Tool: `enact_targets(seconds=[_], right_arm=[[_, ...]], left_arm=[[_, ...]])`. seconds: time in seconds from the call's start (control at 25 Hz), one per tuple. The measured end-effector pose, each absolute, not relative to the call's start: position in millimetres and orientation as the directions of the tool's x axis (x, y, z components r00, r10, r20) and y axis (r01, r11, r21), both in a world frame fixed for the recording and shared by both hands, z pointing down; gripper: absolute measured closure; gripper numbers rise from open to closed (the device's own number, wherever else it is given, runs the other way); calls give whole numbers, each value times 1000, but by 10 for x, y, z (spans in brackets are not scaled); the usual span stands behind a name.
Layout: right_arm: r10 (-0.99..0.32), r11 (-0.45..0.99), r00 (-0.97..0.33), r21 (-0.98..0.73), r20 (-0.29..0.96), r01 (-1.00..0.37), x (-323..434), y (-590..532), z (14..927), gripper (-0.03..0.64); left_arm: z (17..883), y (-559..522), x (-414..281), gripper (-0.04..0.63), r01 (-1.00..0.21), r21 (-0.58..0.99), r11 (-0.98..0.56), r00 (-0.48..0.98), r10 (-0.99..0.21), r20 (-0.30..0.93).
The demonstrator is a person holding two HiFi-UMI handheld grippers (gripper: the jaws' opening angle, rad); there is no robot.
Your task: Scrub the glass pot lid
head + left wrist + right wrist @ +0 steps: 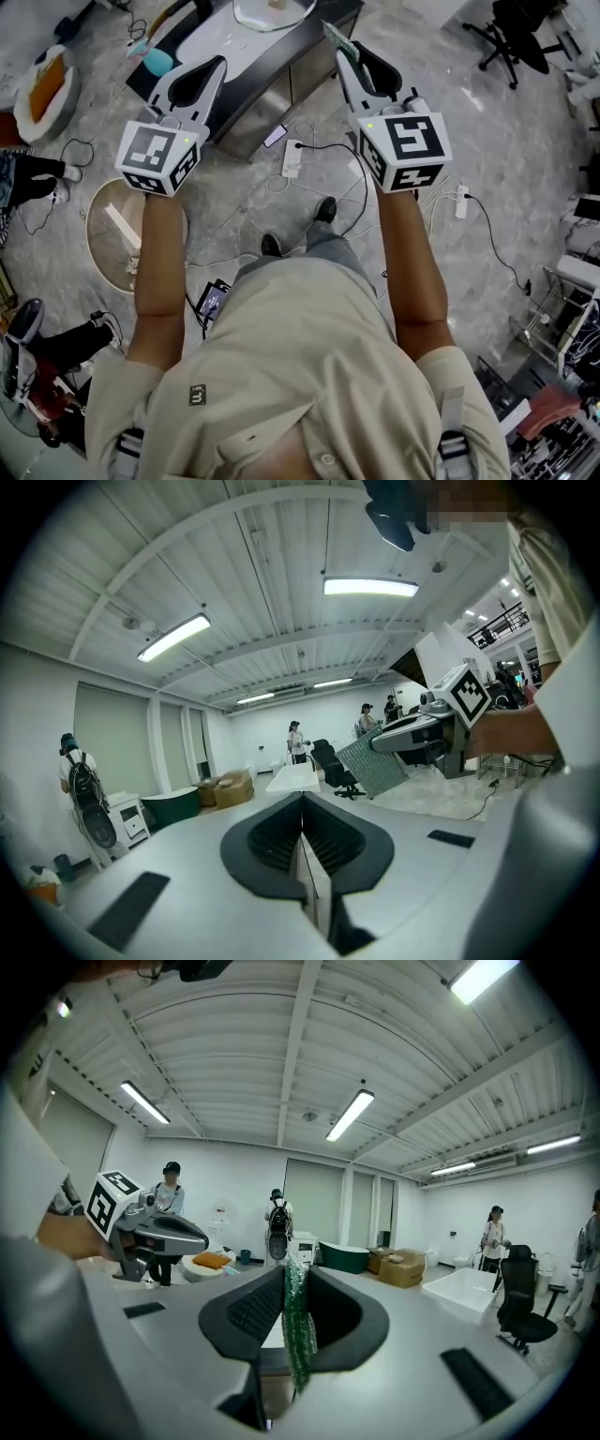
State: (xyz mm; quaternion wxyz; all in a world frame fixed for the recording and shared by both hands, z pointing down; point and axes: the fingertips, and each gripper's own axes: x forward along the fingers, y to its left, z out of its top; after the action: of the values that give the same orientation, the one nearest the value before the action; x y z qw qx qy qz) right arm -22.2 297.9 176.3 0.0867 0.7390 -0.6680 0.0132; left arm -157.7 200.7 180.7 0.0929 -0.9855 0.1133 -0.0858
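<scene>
My right tongs (pixel 343 54) were clamped on the green pad (pixel 298 1330), and my left tongs (pixel 302 844) were pressed together, empty. The lid (pixel 272 13) lay ahead on the bench (pixel 267 98). Being glass, it was likely slippery and breakable, and best steadied by its rim.

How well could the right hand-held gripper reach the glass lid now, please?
Probably yes: the right hand-held gripper, shut on a green scrub pad, has nothing between it and the glass lid to its left, though it likely must tilt down.
</scene>
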Motion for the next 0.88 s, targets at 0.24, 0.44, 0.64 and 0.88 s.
enact_targets(seconds=[0.24,0.44,0.64,0.88], right_arm=[[-989,-36,48,88,141,-995,395,2782,1792,537],[-991,9,1,73,135,-997,735,2638,1815,537],[-991,29,-22,55,136,-998,979,2563,1866,537],[-989,11,-5,45,146,-999,1143,2544,1939,537]], left_arm=[[1773,1923,-1033,580,-247,-218,-944,944,-285,168],[1783,1876,-732,580,-277,-227,-934,929,-321,186],[1810,1877,-499,580,-280,-235,-931,921,-329,207],[1878,1823,-299,580,-249,-231,-941,926,-301,228]])
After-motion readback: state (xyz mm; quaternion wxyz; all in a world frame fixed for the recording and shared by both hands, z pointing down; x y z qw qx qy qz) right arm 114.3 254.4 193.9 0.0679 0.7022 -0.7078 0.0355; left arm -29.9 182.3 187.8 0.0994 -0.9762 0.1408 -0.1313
